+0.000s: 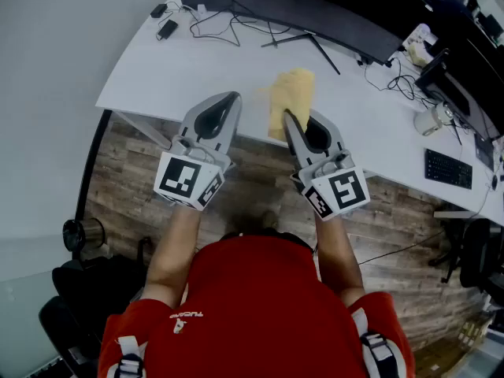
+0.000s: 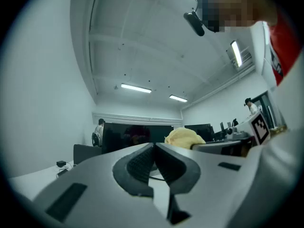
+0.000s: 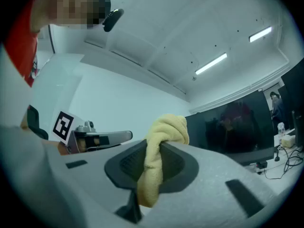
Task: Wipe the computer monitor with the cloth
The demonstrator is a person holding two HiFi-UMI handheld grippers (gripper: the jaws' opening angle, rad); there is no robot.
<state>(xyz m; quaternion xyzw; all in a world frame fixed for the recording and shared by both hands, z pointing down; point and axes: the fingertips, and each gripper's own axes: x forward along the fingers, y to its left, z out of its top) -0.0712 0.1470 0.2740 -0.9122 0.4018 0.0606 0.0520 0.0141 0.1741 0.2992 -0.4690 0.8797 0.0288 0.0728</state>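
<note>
A yellow cloth (image 1: pixel 288 101) hangs from my right gripper (image 1: pixel 289 117), which is shut on it above the desk's front edge; in the right gripper view the cloth (image 3: pixel 159 151) is pinched between the dark pads and bunches above them. My left gripper (image 1: pixel 233 99) is held beside it, to the left, jaws shut with nothing between them (image 2: pixel 153 148). The wide dark monitor (image 1: pixel 315 10) stands at the back of the white desk (image 1: pixel 181 69), beyond both grippers; it also fills the right of the right gripper view as the monitor (image 3: pixel 237 127).
Cables (image 1: pixel 224 26) and small adapters (image 1: pixel 163 20) lie on the desk near the monitor's stand (image 1: pixel 303 38). A keyboard (image 1: pixel 449 169), a mug (image 1: pixel 429 120) and another screen (image 1: pixel 453 93) sit at the right. Below are wood floor and a black bag (image 1: pixel 79 290).
</note>
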